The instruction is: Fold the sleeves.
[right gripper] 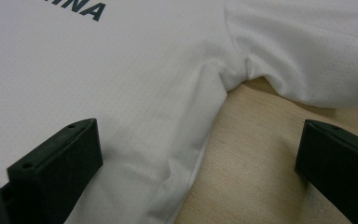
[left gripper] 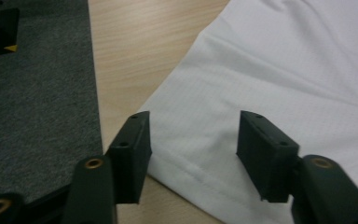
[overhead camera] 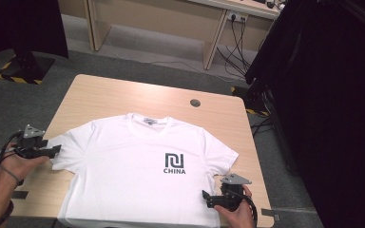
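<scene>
We have a white shirt (overhead camera: 138, 175) spread face up on the bench (overhead camera: 104, 92), collar away from us and hem toward the near edge, so its long axis runs from us toward the far side. Our left gripper (overhead camera: 57, 151) sits at the left sleeve (left gripper: 205, 140), pointing inward along the sleeve's line; in the left gripper view its jaws stand apart with the sleeve hem lying between them, and neither pad seems to press the cloth. No fold of fabric is pinched there, though from this low angle we cannot be fully sure that the lower pad is clear of it. Our right gripper (overhead camera: 204, 195) is at the shirt's right side seam (right gripper: 200, 140), just below the armpit, jaws wide open: one jaw over the cloth, the other over bare wood. Each gripper is thus nearest its own side, the left one already astride its sleeve edge. We judge that the next move turns on the sleeve lying straight ahead of the left jaws, so closing there would catch the hem.
</scene>
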Available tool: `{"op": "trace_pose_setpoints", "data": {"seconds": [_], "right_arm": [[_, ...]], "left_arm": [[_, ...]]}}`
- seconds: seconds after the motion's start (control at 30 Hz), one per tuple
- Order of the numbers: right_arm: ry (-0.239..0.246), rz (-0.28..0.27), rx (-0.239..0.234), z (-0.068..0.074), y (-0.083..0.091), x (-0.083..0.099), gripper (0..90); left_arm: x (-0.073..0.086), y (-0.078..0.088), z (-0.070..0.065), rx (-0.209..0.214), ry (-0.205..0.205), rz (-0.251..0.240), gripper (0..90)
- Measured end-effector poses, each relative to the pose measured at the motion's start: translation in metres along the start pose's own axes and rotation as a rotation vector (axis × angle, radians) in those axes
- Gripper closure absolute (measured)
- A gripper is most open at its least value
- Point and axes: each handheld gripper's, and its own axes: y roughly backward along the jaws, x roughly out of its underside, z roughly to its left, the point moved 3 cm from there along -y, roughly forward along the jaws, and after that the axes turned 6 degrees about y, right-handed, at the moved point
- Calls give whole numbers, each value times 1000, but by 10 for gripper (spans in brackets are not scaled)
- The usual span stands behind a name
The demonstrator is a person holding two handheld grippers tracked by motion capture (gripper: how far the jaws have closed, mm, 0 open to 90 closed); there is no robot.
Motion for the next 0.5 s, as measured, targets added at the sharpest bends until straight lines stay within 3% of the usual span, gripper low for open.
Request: {"op": "trace_pose_setpoints", "data": {"seconds": [0.1, 0.13, 0.27, 0.3, 0.37, 0.5], "right_arm": [[0, -1, 0, 0, 0, 0, 7], [0, -1, 0, 0, 0, 0, 7], [-2, 0, 2, 0, 0, 0, 7], [-2, -1, 2, 0, 0, 0, 7], [-1, -1, 1, 1, 0, 0, 7], [-1, -1, 1, 1, 0, 0, 7]], "left_arm": [[0, 0, 4, 0, 25, -4, 335], [2, -1, 5, 2, 28, 10, 335], [5, -2, 5, 14, 17, -10, 370], [5, -1, 4, 21, 14, -18, 498], [6, -1, 3, 33, 13, -31, 641], [7, -1, 2, 52, 7, -34, 780]]}}
